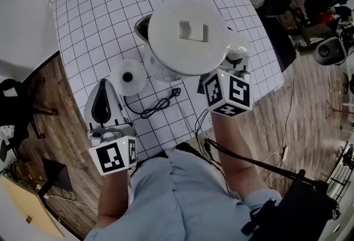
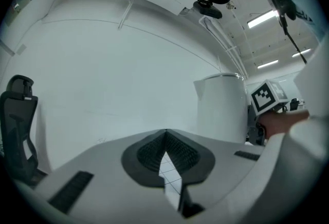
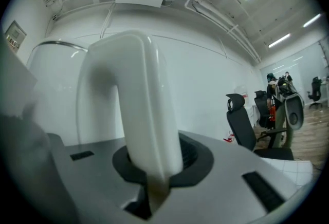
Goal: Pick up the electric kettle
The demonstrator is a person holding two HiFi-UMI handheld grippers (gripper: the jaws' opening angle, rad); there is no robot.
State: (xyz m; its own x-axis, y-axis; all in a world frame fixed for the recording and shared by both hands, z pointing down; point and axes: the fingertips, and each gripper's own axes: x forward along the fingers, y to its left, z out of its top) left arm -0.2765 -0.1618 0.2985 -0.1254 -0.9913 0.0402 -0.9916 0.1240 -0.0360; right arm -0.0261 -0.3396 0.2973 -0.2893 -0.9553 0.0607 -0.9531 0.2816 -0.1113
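R gripper (image 3: 154, 165): jaws closed down on the kettle's handle (image 3: 138, 99). The white grip stands upright betw. the dark pads w/ both pads pressing on it, so it's a firm hold and only a narrow opening. In the head view this gripper sits at the kettle's right side, marker cube facing up toward me.

Kettle (image 1: 188, 32): white, upright, lid shut, over the middle of the gridded table (image 1: 91, 10). It's off its base (image 1: 128, 77); the round disc w/ a dark centre lies on the table just left of the kettle body. Black cord (image 1: 159, 105) & plug curl on the table in front of the base. Can't see the kettle's underside.

L gripper (image 2: 165, 138): jaw tips together, nothing betw. them, just grid showing thru a slit lower down. It's left of the base & apart from the kettle.
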